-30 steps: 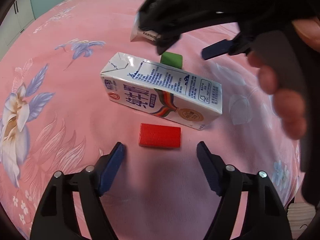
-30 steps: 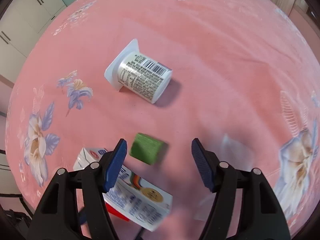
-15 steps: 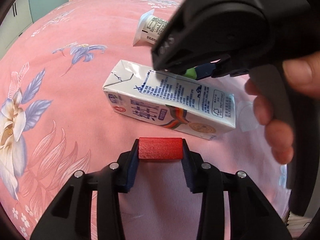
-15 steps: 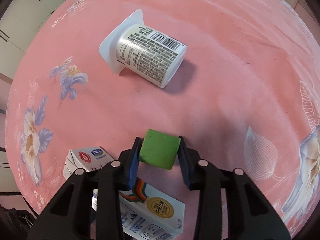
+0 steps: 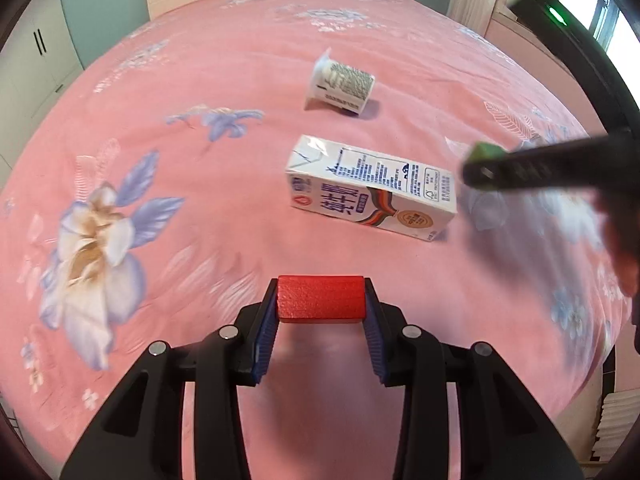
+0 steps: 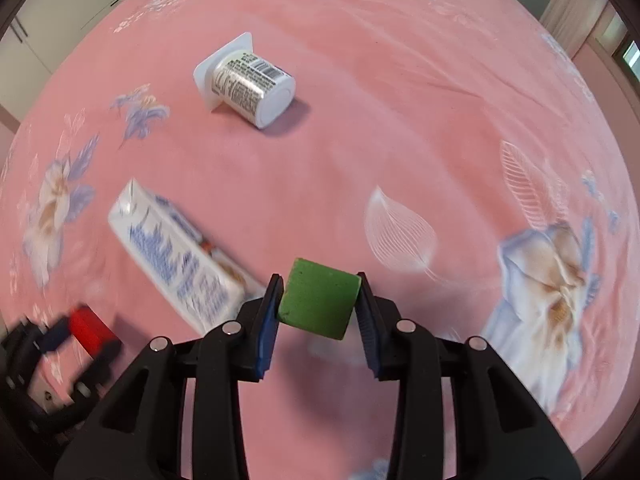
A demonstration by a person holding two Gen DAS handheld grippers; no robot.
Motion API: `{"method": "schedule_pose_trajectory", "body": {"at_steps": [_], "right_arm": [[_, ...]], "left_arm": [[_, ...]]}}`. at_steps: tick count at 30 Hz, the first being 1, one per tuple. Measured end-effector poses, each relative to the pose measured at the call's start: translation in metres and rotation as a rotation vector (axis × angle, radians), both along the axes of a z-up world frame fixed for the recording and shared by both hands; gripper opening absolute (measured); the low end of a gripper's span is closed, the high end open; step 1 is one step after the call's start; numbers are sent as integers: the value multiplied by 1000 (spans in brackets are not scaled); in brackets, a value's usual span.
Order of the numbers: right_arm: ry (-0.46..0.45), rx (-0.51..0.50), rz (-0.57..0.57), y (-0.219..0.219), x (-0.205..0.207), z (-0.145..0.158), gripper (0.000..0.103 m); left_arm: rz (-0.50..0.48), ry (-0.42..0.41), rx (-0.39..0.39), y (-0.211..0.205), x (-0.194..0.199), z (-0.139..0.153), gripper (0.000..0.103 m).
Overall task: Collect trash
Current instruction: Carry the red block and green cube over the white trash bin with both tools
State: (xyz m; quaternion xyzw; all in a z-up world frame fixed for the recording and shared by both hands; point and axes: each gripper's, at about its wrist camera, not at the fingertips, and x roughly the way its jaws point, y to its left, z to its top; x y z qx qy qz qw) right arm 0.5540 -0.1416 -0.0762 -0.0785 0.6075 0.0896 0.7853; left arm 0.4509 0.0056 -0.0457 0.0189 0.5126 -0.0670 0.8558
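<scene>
Blocks fill both claws: the left claw (image 5: 321, 306) is clamped on a red block (image 5: 321, 299), the right claw (image 6: 319, 305) on a green block (image 6: 318, 304), both clear of the bed (image 5: 200, 220). Remaining trash lies beyond them: the milk carton (image 5: 372, 188) just ahead, its long axis left to right, nearer the left claw; the yogurt cup (image 6: 250, 86) lies farther off, on its side.

cup (image 5: 342, 87) behind carton (image 5: 372, 188)
</scene>
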Motion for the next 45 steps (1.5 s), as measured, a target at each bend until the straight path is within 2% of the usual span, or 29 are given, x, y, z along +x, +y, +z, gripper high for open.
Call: {"method": "schedule_pose_trajectory", "body": {"at_steps": [4,8,19,23,29,37,45], "right_arm": [[-17,-9,28,-18,-35,19,37],[-52,-31,74,-20,-78,42,37],[-191,-9,158,-20,-174,133,37],[-242,1,187,-19,-208,163,37],[-297,4,238,-12,-249,190,37],[-333,21,277,-7,-292,206,37],[-318,22,299,-4,-313,193,37]], "left_arm": [[2,-16,7,4,-19,20,41],[-4,-46,20,2,-44,54,41],[-67,-189,89,-15,-118,138,42],[-73,-231,93,-19,-141,160,42],[-96,-294,96,-23,-177,189,42],[-135,-341,108,-28,-213,203,42],[-160,-317,118,-29,-230,184,42]]}}
